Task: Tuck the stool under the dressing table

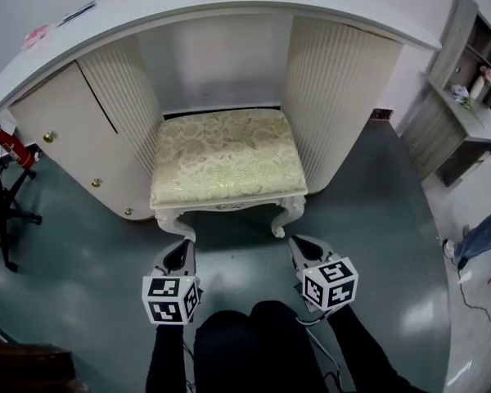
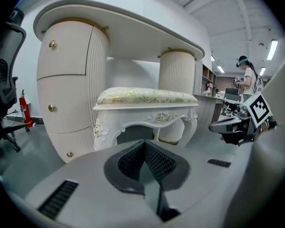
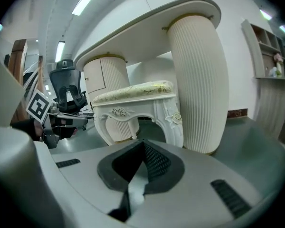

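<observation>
Left claw [image 1: 179,250], right claw [image 1: 300,247] closed, empty; stool [image 1: 227,155] long axis crosswise, front legs outside dressing table [image 1: 337,105].

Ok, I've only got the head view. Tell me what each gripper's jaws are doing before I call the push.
Observer: In its own view, the left gripper has its jaws together with nothing between them, short of the stool.
Operator: Now the right one.
Observer: The right gripper is the same: jaws together and empty. It points at the stool's carved front leg, beside the ribbed pedestal of the dressing table.
Operator: Report anyone nearby.
Observer: The left gripper view shows a person standing in the background on the right.
</observation>
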A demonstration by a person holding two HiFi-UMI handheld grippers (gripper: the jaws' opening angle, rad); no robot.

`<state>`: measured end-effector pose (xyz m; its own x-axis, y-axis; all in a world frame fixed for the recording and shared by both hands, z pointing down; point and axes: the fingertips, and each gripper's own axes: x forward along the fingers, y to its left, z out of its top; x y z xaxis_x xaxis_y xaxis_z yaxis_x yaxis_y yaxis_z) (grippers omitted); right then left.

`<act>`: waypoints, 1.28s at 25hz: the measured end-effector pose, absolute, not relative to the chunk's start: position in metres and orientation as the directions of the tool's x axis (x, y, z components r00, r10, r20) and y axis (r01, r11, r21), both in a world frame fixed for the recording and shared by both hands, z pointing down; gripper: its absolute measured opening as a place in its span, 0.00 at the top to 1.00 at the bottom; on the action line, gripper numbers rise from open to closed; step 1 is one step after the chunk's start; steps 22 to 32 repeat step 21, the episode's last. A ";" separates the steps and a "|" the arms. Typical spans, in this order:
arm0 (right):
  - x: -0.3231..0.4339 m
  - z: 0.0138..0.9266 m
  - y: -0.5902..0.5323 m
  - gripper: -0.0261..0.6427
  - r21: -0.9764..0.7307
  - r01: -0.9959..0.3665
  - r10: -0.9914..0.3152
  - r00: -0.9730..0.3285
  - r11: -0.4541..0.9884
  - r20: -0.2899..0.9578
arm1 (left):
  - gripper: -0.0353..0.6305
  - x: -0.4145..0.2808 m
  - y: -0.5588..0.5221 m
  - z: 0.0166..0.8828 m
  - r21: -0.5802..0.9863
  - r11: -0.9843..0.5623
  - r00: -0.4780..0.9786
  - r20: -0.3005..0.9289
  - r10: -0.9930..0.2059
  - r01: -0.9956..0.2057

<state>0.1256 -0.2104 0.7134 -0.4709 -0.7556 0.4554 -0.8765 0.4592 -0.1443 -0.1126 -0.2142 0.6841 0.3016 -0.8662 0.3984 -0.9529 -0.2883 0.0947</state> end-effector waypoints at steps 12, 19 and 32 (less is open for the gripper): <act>0.132 0.707 -0.210 0.95 -0.134 -0.884 -0.763 -0.456 0.448 0.459 | 0.94 -0.104 -0.207 0.697 0.114 -0.273 0.296 0.424 -0.856 -0.955; 0.132 0.709 -0.210 0.95 -0.139 -0.883 -0.763 -0.459 0.448 0.456 | 0.94 -0.110 -0.207 0.696 0.123 -0.262 0.290 0.410 -0.865 -0.957; 0.132 0.708 -0.208 0.95 -0.143 -0.883 -0.762 -0.459 0.447 0.456 | 0.94 -0.114 -0.208 0.694 0.124 -0.258 0.286 0.404 -0.869 -0.958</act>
